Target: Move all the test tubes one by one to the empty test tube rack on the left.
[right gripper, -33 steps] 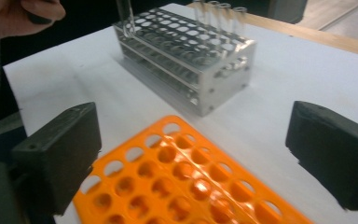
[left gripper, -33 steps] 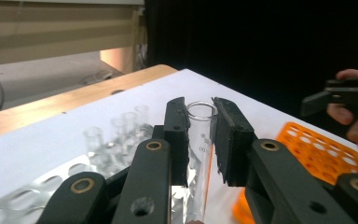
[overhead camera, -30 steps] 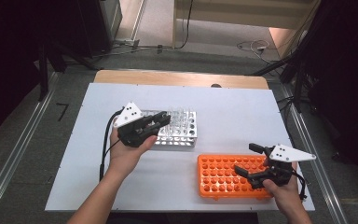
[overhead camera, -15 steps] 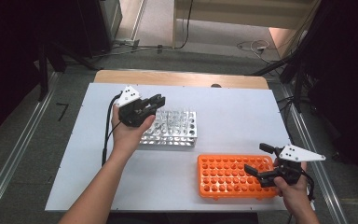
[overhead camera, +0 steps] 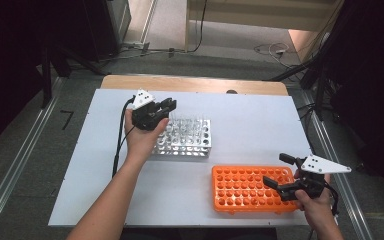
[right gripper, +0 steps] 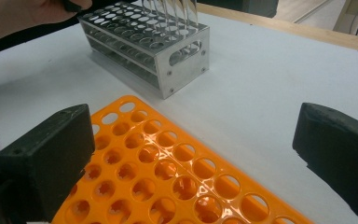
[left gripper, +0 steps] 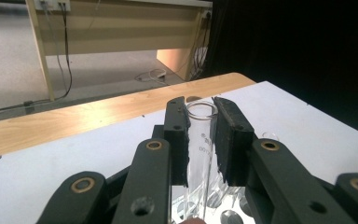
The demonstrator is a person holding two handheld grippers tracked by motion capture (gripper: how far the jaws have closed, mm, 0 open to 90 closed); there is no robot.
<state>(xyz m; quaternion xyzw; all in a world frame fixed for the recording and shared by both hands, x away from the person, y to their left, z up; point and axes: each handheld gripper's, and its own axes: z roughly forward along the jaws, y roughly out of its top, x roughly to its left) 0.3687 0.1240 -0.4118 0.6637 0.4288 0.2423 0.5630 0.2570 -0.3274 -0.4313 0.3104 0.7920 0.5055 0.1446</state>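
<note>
my left gripper [left gripper: 199,140] is squeezing shut on a glass tube [left gripper: 199,154], over the far left corner of the metal rack [overhead camera: 190,145], mid table [overhead camera: 250,120]. my right gripper [right gripper: 191,154] is gaping wide w/ nothing in it, by the orange rack's [overhead camera: 245,190] right end. tube's thin & slippery, so it's maybe slipping or cracking if i'm yanking crooked. vs a sec ago, left hand's gone farther back & left.
</note>
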